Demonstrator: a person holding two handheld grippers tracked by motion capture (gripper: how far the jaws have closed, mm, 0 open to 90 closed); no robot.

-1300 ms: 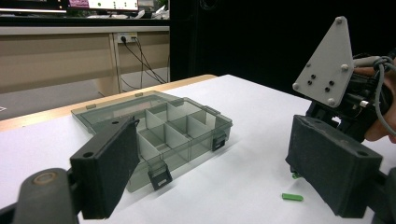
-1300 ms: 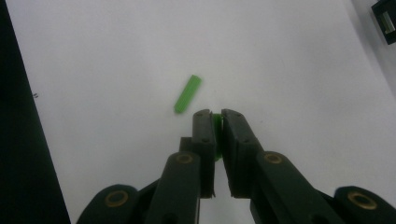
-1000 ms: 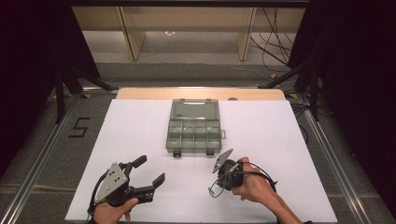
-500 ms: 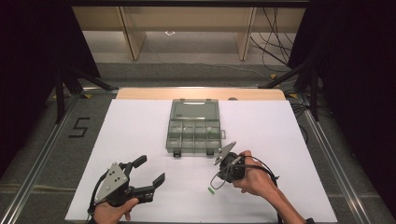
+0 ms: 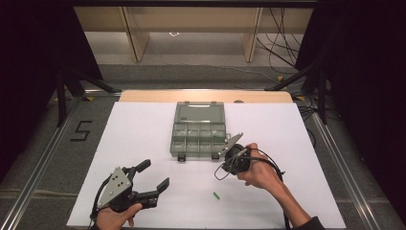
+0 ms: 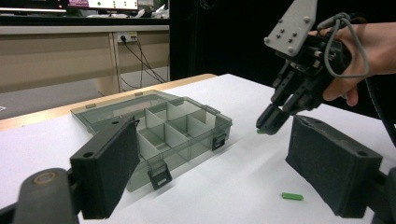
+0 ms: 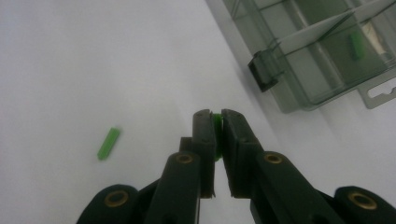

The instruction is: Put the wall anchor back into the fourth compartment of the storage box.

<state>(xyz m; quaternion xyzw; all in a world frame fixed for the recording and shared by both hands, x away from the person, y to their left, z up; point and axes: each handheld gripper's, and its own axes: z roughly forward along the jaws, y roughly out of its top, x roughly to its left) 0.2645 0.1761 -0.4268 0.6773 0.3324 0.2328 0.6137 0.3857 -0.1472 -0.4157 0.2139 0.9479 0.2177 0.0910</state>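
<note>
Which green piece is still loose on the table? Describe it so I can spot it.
Start at the open grey box on the white sheet, then come toward the person. The loose green piece lies flat there, between the grippers, touching nothing; the other is pinched in the right gripper.

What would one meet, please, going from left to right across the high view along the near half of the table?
Left gripper → green piece on the table → right gripper, closed on another green piece.
</note>
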